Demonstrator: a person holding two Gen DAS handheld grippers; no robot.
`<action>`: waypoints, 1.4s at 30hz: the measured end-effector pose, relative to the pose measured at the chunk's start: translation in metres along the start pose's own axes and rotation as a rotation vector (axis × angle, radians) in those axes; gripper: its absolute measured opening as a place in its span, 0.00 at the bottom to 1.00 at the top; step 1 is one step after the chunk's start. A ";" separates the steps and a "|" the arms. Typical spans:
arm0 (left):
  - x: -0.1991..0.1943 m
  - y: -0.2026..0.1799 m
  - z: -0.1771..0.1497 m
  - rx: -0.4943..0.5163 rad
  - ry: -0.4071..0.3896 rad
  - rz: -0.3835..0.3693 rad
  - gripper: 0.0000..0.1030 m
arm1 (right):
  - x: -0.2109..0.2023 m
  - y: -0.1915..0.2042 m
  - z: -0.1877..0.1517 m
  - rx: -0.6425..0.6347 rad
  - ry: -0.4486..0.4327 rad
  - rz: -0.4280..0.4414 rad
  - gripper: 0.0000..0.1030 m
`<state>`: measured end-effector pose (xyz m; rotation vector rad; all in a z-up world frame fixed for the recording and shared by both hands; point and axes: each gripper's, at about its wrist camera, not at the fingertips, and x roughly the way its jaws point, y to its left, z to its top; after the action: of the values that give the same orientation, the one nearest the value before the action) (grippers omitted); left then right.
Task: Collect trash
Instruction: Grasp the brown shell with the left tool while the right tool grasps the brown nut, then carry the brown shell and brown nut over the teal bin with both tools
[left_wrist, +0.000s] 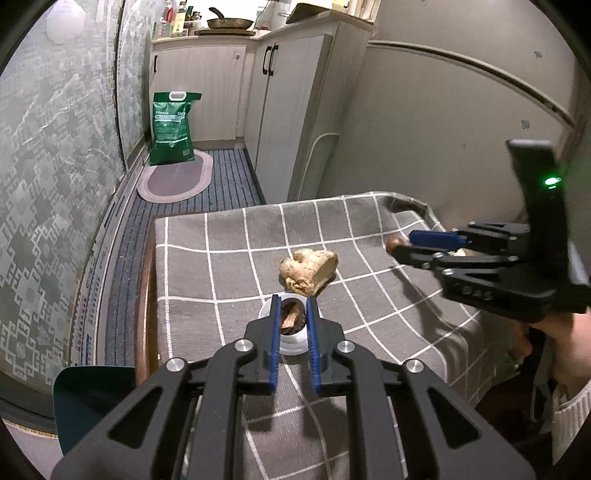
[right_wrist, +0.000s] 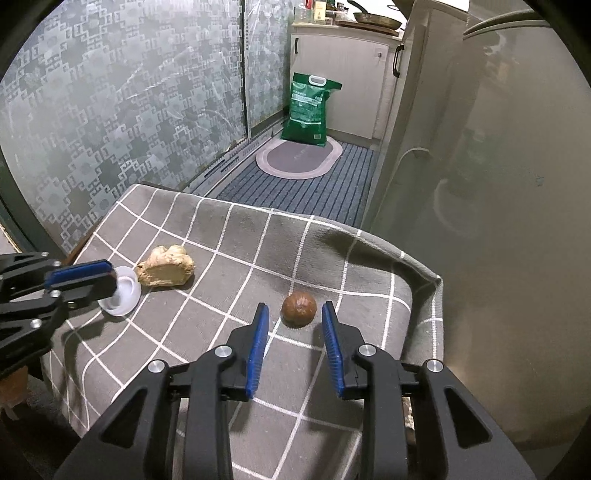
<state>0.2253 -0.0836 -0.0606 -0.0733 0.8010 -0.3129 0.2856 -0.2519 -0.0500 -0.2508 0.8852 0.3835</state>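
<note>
**Mara:** On the grey checked tablecloth (right_wrist: 229, 236) I count three bits of trash: a knobbly beige lump (right_wrist: 165, 266) like ginger, a small white cup (right_wrist: 123, 291) touching it, and a round brown nut (right_wrist: 299, 308) nearer the cloth's rumpled right edge.

**Ivo:** And the tongs?

**Mara:** The right gripper (right_wrist: 295, 314) stands wide open, with the nut between its blue pads (right_wrist: 258, 343) and touching neither. The left gripper (left_wrist: 291, 306) is over the white cup (left_wrist: 291, 341), its pads much closer together, with a brown shell-like scrap (left_wrist: 293, 317) between them. I can't tell whether they pinch it or merely frame it where it lies in the cup.

**Ivo:** What could spoil this?

**Mara:** The nut is round and hard, I judge. If the right pads close off-centre, it may squirt forward and roll toward the drooping edge, then down to the striped floor mat (right_wrist: 295, 192).

**Ivo:** And on the left?

**Mara:** The cup looks light. If the jaws catch its rim rather than the scrap, lifting could tip it and spill the contents, or nudge the ginger lump (left_wrist: 308, 271) just beyond.

**Ivo:** Anything else?

**Mara:** The cloth is loose and creased near the nut, so a fingertip dragging on it could shift everything.
</note>
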 end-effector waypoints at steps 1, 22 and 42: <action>-0.003 0.000 0.000 -0.001 -0.006 -0.006 0.14 | 0.001 0.000 0.000 0.001 0.002 -0.001 0.29; -0.067 0.032 -0.004 -0.043 -0.096 -0.011 0.14 | -0.006 0.039 0.023 -0.020 -0.003 0.001 0.20; -0.096 0.121 -0.043 -0.120 -0.033 0.171 0.14 | -0.039 0.146 0.069 -0.124 -0.127 0.167 0.20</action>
<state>0.1615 0.0632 -0.0458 -0.1214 0.7876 -0.1019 0.2498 -0.1035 0.0147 -0.2647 0.7599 0.6044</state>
